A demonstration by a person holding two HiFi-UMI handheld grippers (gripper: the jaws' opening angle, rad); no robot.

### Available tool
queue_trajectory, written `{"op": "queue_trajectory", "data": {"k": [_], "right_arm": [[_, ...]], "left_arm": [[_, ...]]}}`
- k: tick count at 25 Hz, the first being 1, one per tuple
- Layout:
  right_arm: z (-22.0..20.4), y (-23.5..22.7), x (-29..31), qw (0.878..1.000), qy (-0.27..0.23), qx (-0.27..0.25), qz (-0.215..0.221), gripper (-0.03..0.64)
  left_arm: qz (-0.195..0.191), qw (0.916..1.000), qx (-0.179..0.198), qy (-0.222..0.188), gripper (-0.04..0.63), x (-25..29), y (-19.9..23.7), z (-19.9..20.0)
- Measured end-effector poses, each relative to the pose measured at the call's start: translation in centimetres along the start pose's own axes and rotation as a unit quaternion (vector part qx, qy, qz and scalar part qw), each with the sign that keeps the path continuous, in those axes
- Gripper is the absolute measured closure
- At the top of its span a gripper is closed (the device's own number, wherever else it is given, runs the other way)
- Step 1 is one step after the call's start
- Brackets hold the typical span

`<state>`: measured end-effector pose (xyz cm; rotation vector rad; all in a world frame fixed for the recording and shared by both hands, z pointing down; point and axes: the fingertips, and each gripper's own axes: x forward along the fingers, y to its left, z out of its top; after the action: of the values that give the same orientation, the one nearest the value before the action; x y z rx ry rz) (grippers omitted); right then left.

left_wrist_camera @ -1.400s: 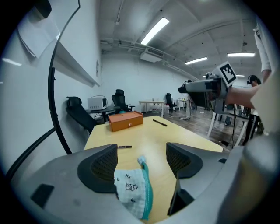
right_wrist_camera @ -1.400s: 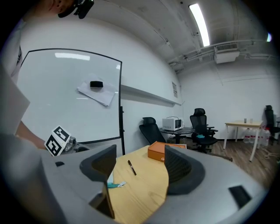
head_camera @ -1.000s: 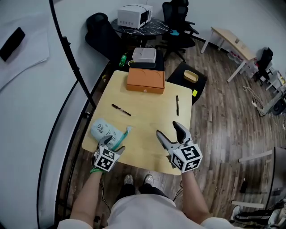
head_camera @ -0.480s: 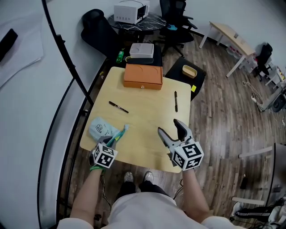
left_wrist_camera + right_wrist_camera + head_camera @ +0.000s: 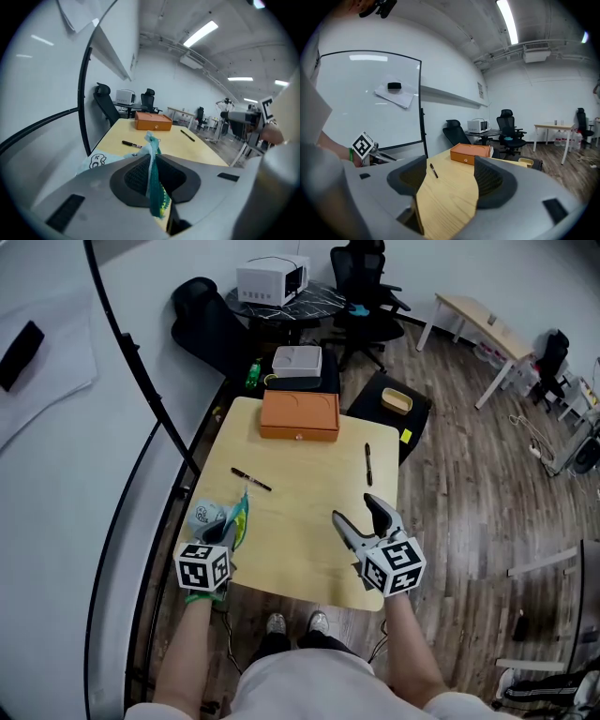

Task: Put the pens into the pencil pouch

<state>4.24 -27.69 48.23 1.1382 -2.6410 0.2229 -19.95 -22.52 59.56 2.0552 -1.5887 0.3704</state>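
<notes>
The table (image 5: 300, 531) is bare wood across its middle. A box (image 5: 300, 415) sits at its 12 o'clock edge. The pouch (image 5: 208, 516) lies at the 8 o'clock corner, its teal rim pinched up in the left gripper (image 5: 225, 532). The right gripper (image 5: 353, 509), at 5 o'clock, gapes empty. The left pen (image 5: 251, 480) lies at 10 o'clock, just beyond the pouch. The right pen (image 5: 368, 463) lies at 2 o'clock, near the edge.

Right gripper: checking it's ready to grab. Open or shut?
Open. The right gripper has its fingers apart, only bare table between them.

left tool (image 5: 228, 536) | lifted, drawn back | pencil pouch (image 5: 207, 516) | teal edge now pulled upright
</notes>
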Motion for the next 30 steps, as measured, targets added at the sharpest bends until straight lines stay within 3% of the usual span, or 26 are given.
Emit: {"op": "queue_trajectory", "data": {"k": [7, 16, 22, 30], "right_arm": [[0.5, -0.5, 1.6, 1.0, 0.004, -0.013, 0.012, 0.317], [-1.5, 2.7, 9.4, 0.993, 0.056, -0.06, 0.089, 0.328], [-4.9, 5.6, 16.0, 0.978, 0.111, -0.099, 0.148, 0.342], [-11.1, 7.4, 23.6, 0.949, 0.209, -0.15, 0.18, 0.373]], "left_arm": [[0.009, 0.9985, -0.038, -0.039, 0.557, -0.8, 0.5, 2.5], [0.015, 0.9962, -0.065, -0.056, 0.557, -0.7, 1.2, 3.6], [0.021, 0.9938, -0.087, -0.066, 0.557, -1.1, 1.6, 4.0], [0.038, 0.9926, -0.093, -0.069, 0.557, -0.5, 2.9, 4.9]]}}
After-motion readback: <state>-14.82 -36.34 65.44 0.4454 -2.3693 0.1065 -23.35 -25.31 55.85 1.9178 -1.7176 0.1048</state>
